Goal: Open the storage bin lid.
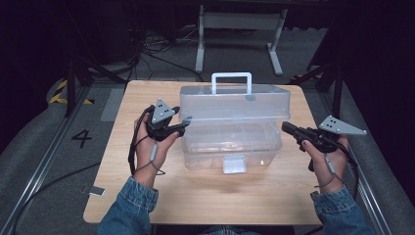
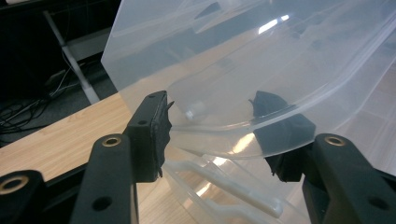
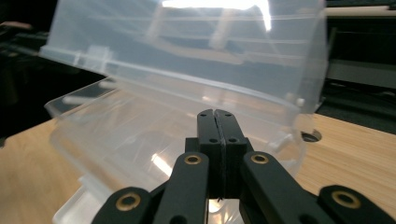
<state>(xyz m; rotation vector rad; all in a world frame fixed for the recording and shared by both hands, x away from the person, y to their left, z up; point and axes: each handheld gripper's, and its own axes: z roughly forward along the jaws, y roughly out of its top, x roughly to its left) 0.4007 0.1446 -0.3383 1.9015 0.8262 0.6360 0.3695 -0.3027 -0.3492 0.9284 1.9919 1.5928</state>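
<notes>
A clear plastic toolbox stands in the middle of the wooden table. Its hinged lid is raised, with a white handle on top. My left gripper is at the lid's left corner. In the left gripper view the lid's curved rim runs between the jaws of my left gripper, which stand apart; one jaw is outside and the other shows through the plastic. My right gripper hovers just off the box's right end, shut and holding nothing. Seen along its own jaws, my right gripper points at the lid.
A white latch hangs on the box's front wall. Bare table lies in front of the box and at both sides. Beyond the far edge stand a white frame and floor cables.
</notes>
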